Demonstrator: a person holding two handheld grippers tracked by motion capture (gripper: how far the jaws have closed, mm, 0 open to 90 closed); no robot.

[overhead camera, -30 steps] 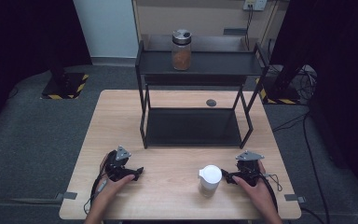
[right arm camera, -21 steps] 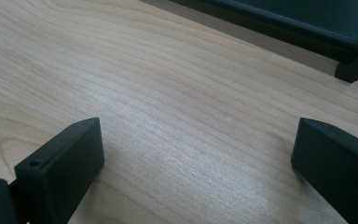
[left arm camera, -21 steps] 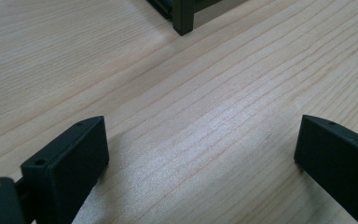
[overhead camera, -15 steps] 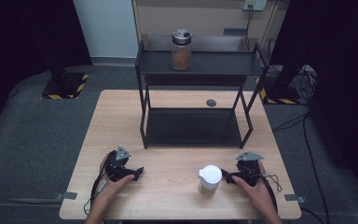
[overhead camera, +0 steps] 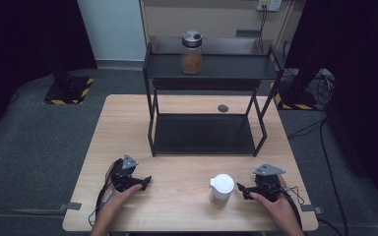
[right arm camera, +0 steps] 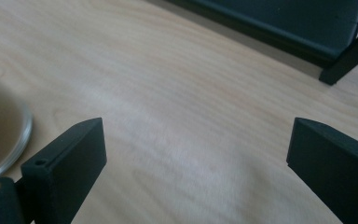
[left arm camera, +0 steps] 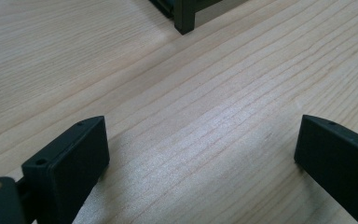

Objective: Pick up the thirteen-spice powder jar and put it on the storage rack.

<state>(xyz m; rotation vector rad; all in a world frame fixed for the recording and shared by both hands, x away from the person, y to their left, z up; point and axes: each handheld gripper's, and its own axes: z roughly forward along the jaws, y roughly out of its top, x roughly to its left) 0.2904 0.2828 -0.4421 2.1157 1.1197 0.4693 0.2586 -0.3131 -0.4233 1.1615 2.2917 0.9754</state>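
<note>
A jar with a white lid [overhead camera: 222,188] stands on the wooden table [overhead camera: 177,209] near the front. My right gripper [overhead camera: 242,190] lies just to its right, pointing at it without touching. Its jaws stand wide and have just been closing a little, with nothing between them. In the right gripper view [right arm camera: 196,135] bare wood shows between the jaws and the jar's base [right arm camera: 0,133] sits at the left edge. My left gripper [overhead camera: 145,183] rests open on the table at the front left, and its view [left arm camera: 200,135] has bare wood between the jaws.
A black two-tier shelf [overhead camera: 241,66] stands at the middle back of the table. A glass jar with orange-brown contents and a metal lid [overhead camera: 191,52] stands on its top tier. A small dark disc [overhead camera: 222,108] lies on the table behind the lower tier.
My right gripper has drawn back a little to the right, away from the white-lidded jar. The left gripper and the jar have stayed put.
</note>
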